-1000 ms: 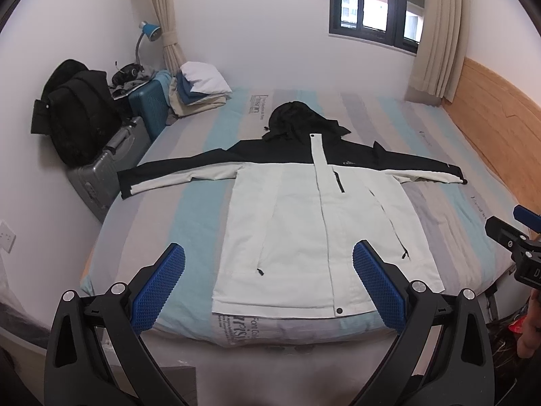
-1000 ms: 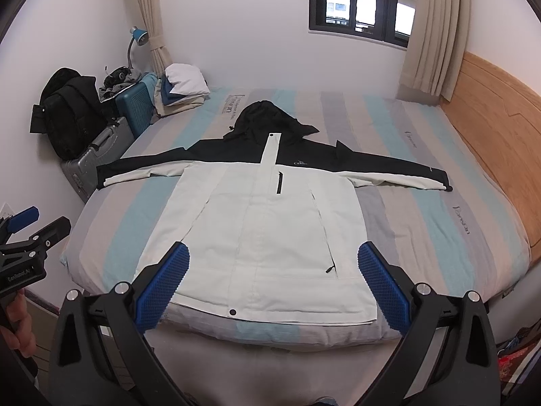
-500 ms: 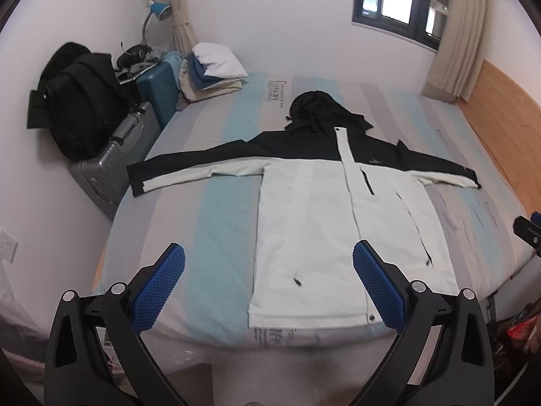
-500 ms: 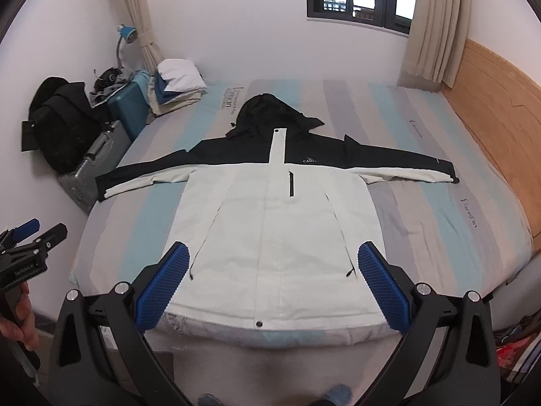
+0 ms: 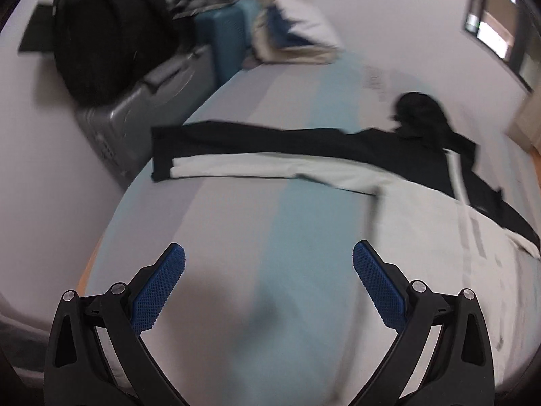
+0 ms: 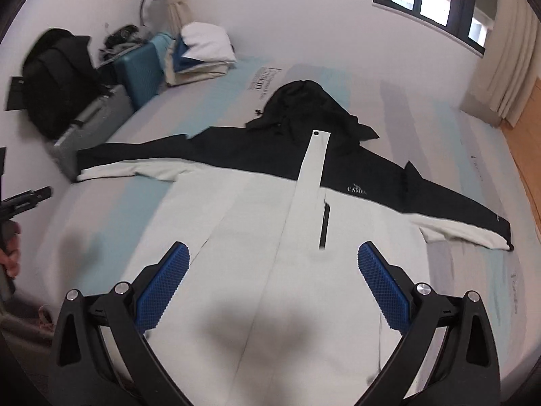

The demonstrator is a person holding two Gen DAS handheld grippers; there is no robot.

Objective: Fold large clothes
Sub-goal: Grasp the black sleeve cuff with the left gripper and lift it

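Both of my grippers have come in low over the bed (image 6: 473, 142) in the last second — a moment ago I was looking at the whole mattress from beyond its near edge, and now the views are tight on the fabric. The left gripper (image 5: 268, 270) has swung out to the left: its view, smeared by motion, now centres on bare striped sheet, with the jacket's left sleeve (image 5: 257, 155) stretched across the middle distance and its cuff toward the grey suitcase (image 5: 135, 115) at the left edge of the bed. The right gripper (image 6: 273, 269) hangs over the white body of the jacket (image 6: 287, 223), which lies flat and face up, zipped, hood at the far end, both sleeves spread wide. Both claws stand wide apart with nothing between the blue pads; neither touches cloth yet. From the right view I can see my left hand (image 6: 10, 247) and its tool at the far left, beside the bed. I read this as the approach for the first fold — the left going for the outstretched left sleeve, the right positioned to pin or lift the body. No fold has been made, so the task is at its very start. The blur makes me wary of judging how close the left is to the sheet.
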